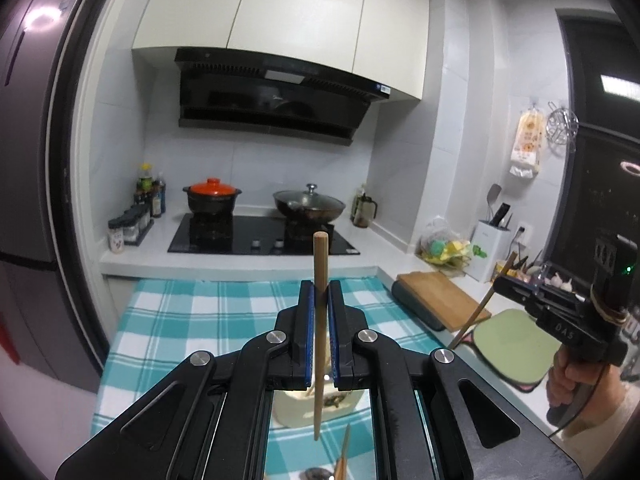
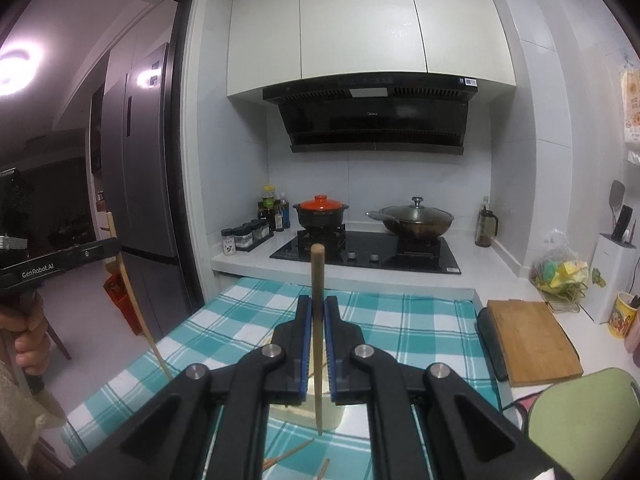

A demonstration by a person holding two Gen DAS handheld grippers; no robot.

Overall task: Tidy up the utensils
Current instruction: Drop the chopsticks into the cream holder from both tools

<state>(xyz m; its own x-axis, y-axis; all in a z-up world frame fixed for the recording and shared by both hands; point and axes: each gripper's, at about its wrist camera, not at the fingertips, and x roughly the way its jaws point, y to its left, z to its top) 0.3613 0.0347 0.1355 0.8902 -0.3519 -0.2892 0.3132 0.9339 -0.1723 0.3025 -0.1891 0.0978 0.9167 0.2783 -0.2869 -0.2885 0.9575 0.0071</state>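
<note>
Below my left gripper (image 1: 320, 292) sits the cream holder (image 1: 296, 408). Both grippers pinch an upright chopstick (image 1: 320, 280); I should lower each straight, releasing only inside.

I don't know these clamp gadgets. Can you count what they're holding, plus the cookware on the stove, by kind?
Chopsticks: 2, one chopstick in the left gripper, another in the right gripper
Pot with orange lid: 1
Wok with lid: 1
Total: 4
</note>
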